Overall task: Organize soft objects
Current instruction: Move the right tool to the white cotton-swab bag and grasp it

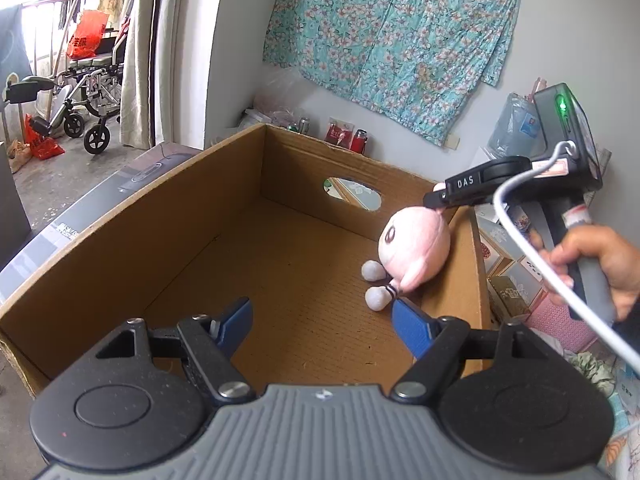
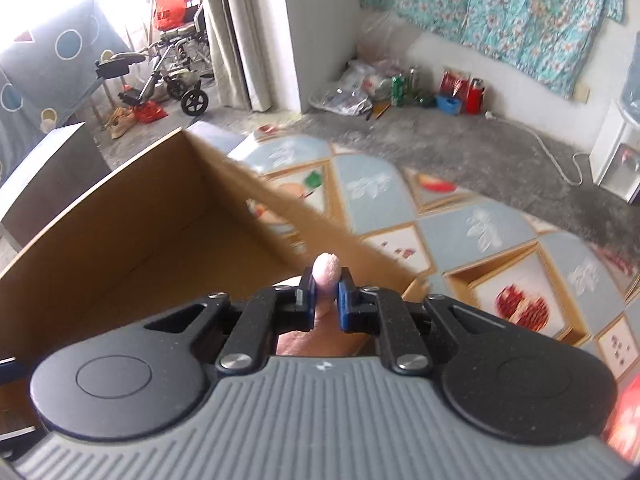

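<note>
We pinch the pink plush toy (image 1: 414, 248) by one ear in our right gripper (image 2: 325, 294), letting it hang inside the cardboard box (image 1: 132, 240), apparently just above the floor, ready to drop. Our left gripper (image 1: 322, 320) waits alongside, fingers spread and empty.

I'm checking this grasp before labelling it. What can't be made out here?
- Left wrist view: where the right gripper pinches the pink plush toy is hidden behind the toy's head.
- Right wrist view: only a pink nub shows between the pads; the gripper body covers the rest.
- Right wrist view: the cardboard box rim is motion-blurred.
- Left wrist view: the left gripper hides the box's near floor.
</note>
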`<action>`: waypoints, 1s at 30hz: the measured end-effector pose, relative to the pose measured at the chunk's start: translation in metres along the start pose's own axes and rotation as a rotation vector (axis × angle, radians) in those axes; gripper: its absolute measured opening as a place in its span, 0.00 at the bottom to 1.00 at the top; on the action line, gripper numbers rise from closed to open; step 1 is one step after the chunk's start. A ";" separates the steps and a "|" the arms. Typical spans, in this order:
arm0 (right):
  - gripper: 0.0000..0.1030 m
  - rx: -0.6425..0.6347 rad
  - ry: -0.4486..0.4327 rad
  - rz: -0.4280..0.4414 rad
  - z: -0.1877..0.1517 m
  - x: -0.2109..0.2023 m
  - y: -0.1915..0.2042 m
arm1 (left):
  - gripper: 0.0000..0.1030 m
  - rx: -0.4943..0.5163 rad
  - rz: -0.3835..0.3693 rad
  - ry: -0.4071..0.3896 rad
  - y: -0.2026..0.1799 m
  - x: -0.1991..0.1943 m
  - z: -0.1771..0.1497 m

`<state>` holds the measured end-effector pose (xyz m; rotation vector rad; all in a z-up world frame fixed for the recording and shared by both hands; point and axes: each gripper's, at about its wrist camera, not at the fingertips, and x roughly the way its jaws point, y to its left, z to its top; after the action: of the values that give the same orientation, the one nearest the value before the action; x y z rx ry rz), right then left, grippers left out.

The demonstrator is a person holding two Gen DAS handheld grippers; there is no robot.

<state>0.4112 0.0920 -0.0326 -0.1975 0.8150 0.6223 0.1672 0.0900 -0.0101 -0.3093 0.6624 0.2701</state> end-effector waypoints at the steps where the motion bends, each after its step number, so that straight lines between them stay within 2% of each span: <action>1: 0.11 -0.008 -0.007 -0.003 0.000 0.002 -0.003 | 0.76 0.001 0.001 0.003 0.000 0.002 0.000; 2: 0.11 -0.013 -0.010 -0.006 0.001 0.006 -0.006 | 0.76 0.002 0.002 0.005 -0.001 0.002 0.000; 6: 0.27 0.006 -0.023 0.003 0.000 0.005 -0.012 | 0.76 0.012 -0.001 0.013 -0.003 0.002 -0.001; 8: 0.37 0.020 -0.043 0.024 -0.002 -0.003 -0.014 | 0.76 0.020 -0.005 0.013 -0.005 -0.001 -0.002; 10: 0.53 0.028 -0.073 0.027 -0.004 -0.017 -0.014 | 0.77 0.029 -0.008 0.010 -0.009 -0.004 -0.004; 13: 0.55 0.050 -0.119 0.023 -0.009 -0.044 -0.012 | 0.77 0.039 -0.019 0.004 -0.015 -0.010 -0.007; 17: 0.62 0.161 -0.190 0.071 -0.029 -0.101 -0.018 | 0.79 0.055 -0.058 -0.013 -0.022 -0.022 -0.011; 22: 0.67 0.301 -0.234 0.065 -0.089 -0.183 -0.024 | 0.79 0.135 -0.143 -0.039 -0.048 -0.038 -0.021; 26: 0.67 0.451 -0.257 0.055 -0.159 -0.236 -0.043 | 0.81 0.220 -0.228 -0.047 -0.078 -0.049 -0.033; 30: 0.67 0.606 -0.271 -0.001 -0.229 -0.278 -0.067 | 0.81 0.293 -0.307 -0.041 -0.109 -0.054 -0.048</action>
<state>0.1641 -0.1749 0.0109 0.4301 0.7060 0.3671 0.1371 -0.0355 0.0092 -0.1207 0.5955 -0.1139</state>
